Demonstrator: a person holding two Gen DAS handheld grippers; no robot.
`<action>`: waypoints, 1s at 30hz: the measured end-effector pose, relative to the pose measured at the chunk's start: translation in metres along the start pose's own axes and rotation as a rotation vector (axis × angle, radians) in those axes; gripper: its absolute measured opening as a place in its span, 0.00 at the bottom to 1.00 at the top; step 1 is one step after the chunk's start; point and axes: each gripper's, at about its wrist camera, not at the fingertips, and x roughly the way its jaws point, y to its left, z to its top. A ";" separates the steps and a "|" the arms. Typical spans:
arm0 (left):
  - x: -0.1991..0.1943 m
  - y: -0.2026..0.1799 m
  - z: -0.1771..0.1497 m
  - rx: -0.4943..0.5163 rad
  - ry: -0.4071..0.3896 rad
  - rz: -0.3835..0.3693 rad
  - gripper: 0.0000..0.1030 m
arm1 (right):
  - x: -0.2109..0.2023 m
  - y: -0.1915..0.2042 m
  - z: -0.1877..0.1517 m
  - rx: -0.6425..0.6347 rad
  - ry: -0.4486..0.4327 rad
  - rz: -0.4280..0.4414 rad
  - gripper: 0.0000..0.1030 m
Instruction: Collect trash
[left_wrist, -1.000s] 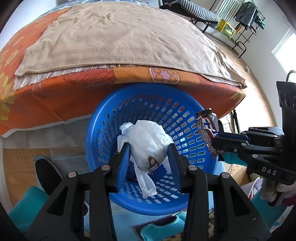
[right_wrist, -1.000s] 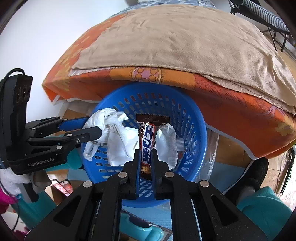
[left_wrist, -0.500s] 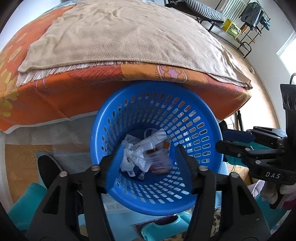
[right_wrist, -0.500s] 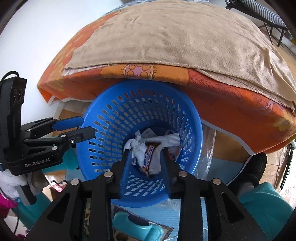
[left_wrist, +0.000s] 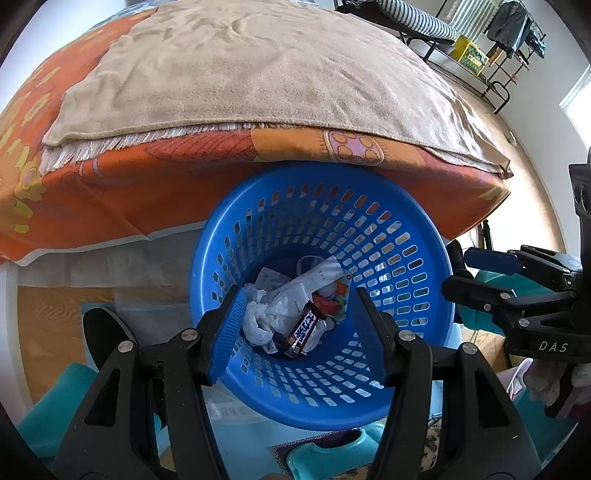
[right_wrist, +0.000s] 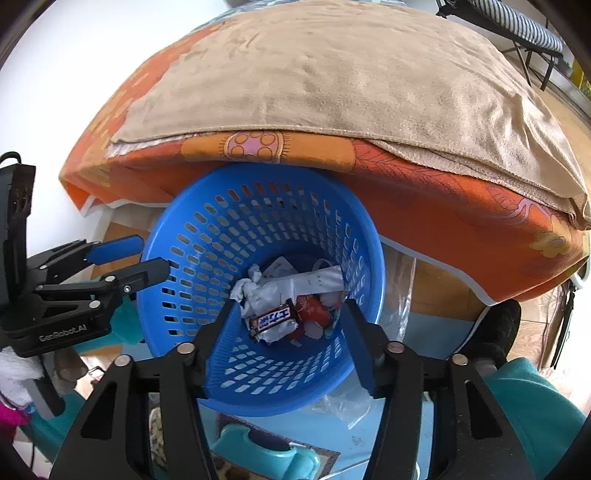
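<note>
So we had both tools parked over the round blue perforated plastic basket (left_wrist: 402, 266), which sat on the floor tucked right against the edge of the bed with the orange flowered sheet (left_wrist: 110, 199) and the tan fringed blanket (left_wrist: 258, 66) on top.

Left tool (left_wrist: 295, 325): jaws spread, nothing between them. The crumpled white plastic bag (left_wrist: 266, 314) lay down at the bottom of the basket. Right tool (right_wrist: 286, 332): its jaws had just been opening and stood spread too, empty, with the dark candy bar wrapper (right_wrist: 273, 319) lying on the pile below next to some red wrapper scraps (right_wrist: 312, 312).

For the drop itself we figured the trick was keeping the jaws wide and centred over the opening until everything settled, then lifting straight up so the fingers wouldn't snag the rim.

Room-wise: the bed overhangs the far rim, so up and back toward us looked like the free way out. The two tools sat close to each other on either side of the basket, so swinging inward seemed risky. Clear plastic sheet (right_wrist: 399, 280) on the right side of the basket could catch.
</note>
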 end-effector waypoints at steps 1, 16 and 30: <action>0.000 0.000 0.000 -0.001 0.001 0.000 0.58 | 0.000 0.000 0.000 0.000 -0.001 -0.003 0.56; -0.021 0.000 0.020 -0.022 -0.041 -0.019 0.59 | -0.022 -0.003 0.022 -0.003 -0.079 -0.061 0.57; -0.053 0.001 0.075 -0.020 -0.145 -0.021 0.59 | -0.058 -0.011 0.066 -0.012 -0.192 -0.070 0.57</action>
